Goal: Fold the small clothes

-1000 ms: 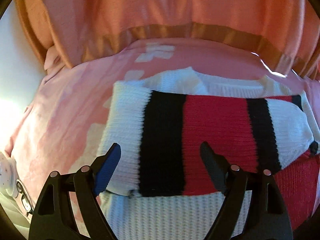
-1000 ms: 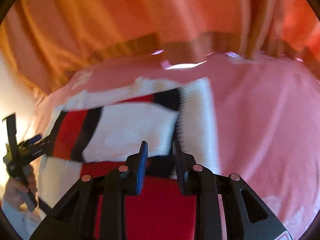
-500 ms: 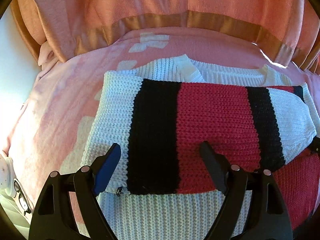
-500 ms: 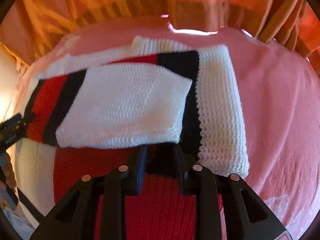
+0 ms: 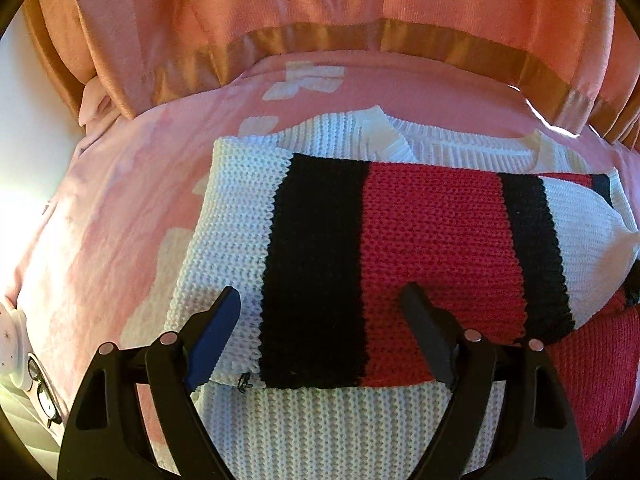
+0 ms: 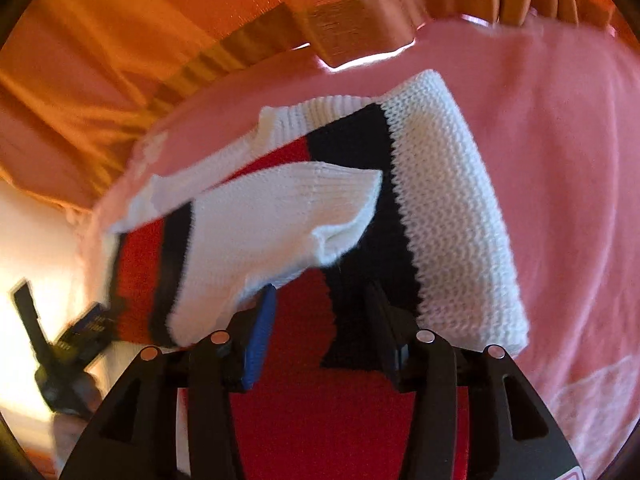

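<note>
A knitted sweater in white, black and red stripes lies on the pink bedspread, its sleeves folded across the body. My left gripper is open and empty, low over the sweater's near left part. In the right wrist view the sweater lies ahead with a white sleeve cuff folded over it. My right gripper is open just above the red and black part, holding nothing. The left gripper shows at the far left of that view.
An orange curtain with a golden band hangs behind the bed. A white wall is at the left. A small white object lies at the bed's left edge. Bare pink bedspread lies right of the sweater.
My right gripper has opened and let go of the sweater; the white cuff now lies folded over it. My left gripper has moved slightly forward over the sweater, still open.
</note>
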Available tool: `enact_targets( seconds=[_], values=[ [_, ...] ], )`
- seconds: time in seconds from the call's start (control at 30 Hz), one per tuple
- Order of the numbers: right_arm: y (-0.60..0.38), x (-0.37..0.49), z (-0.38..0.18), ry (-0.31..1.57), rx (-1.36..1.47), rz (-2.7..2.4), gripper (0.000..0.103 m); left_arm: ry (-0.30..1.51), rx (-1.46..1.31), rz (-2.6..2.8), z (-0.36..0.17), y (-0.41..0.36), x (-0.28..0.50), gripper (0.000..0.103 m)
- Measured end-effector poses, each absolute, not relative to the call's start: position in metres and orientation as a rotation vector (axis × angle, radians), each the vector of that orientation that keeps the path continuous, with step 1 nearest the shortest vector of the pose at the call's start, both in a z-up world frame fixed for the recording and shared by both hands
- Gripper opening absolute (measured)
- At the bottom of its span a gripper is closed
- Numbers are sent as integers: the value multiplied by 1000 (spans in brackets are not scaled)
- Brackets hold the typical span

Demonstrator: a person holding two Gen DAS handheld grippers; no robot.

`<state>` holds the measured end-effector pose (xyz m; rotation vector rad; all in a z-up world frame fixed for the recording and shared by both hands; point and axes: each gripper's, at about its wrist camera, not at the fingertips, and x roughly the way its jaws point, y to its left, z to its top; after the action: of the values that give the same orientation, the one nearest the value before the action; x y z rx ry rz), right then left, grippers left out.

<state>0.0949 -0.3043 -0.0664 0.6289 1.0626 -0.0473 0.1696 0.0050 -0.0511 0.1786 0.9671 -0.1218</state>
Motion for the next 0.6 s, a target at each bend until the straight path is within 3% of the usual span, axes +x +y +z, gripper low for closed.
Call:
enact_targets(
  seconds=[0.23, 0.3, 0.37, 0.53, 0.6],
  values=[
    [-307, 100, -67, 1036, 779, 30, 47, 970, 186, -123, -52, 6, 170, 80],
    [-308, 98, -57, 998, 829, 84, 51, 975, 178, -124, -52, 7, 171, 81],
    [-310, 96, -51, 971, 873, 113, 64, 984, 163, -125, -52, 9, 172, 82],
    [-308, 105, -66, 1021, 833, 44, 64, 988, 155, -121, -53, 9, 174, 83],
    [-303, 112, -74, 1036, 768, 10, 24, 983, 159, -119, -53, 8, 174, 83]
  ],
)
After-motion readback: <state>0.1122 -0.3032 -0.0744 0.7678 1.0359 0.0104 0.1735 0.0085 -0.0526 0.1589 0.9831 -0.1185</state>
